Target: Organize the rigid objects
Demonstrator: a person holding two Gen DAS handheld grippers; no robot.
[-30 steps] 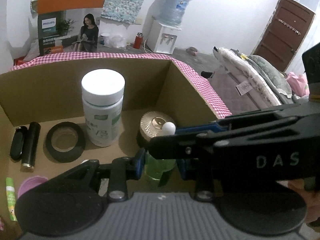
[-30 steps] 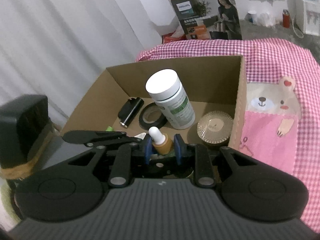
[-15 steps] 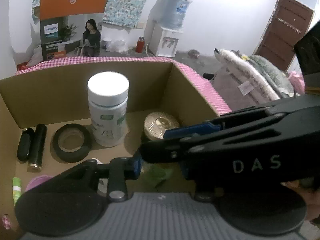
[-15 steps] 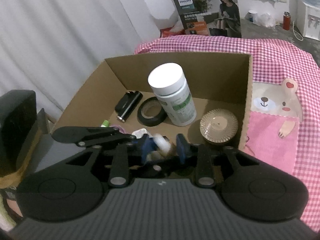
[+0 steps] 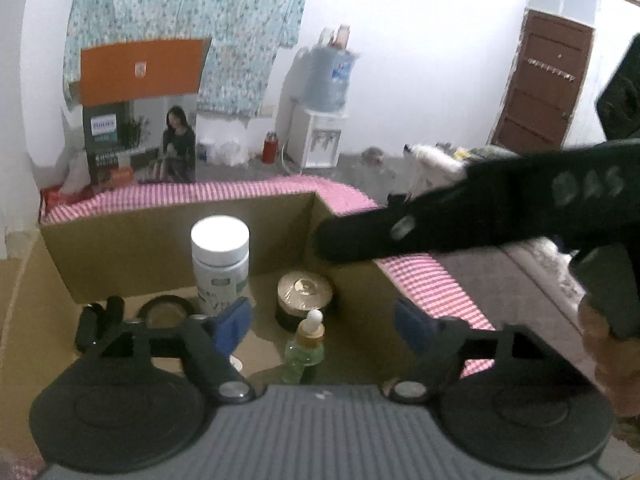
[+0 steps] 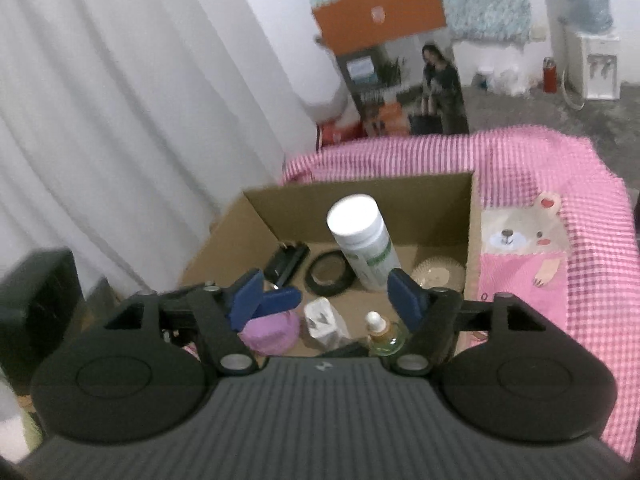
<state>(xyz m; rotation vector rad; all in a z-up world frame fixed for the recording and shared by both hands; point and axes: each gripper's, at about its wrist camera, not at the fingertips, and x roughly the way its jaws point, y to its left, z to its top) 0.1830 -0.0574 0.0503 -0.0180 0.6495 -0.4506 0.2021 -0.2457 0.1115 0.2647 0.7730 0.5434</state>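
Cardboard walls of the box (image 6: 360, 196) enclose a green dropper bottle (image 5: 303, 350) standing upright near the front, beside a gold-lidded jar (image 5: 305, 292). The left gripper (image 5: 320, 322) and right gripper (image 6: 322, 294) have just been opening; both gape wide above it, nothing between their blue pads.

Pink checked bed cover (image 6: 520, 168) carries cardboard box (image 6: 360, 200).

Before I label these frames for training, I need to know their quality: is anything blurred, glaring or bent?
Left wrist view: soft all over, the other gripper's arm smeared, the white bottle's cap blown out, walls curving at the edges. Right wrist view: motion blur on the printed box and curtain, box contents fairly readable.
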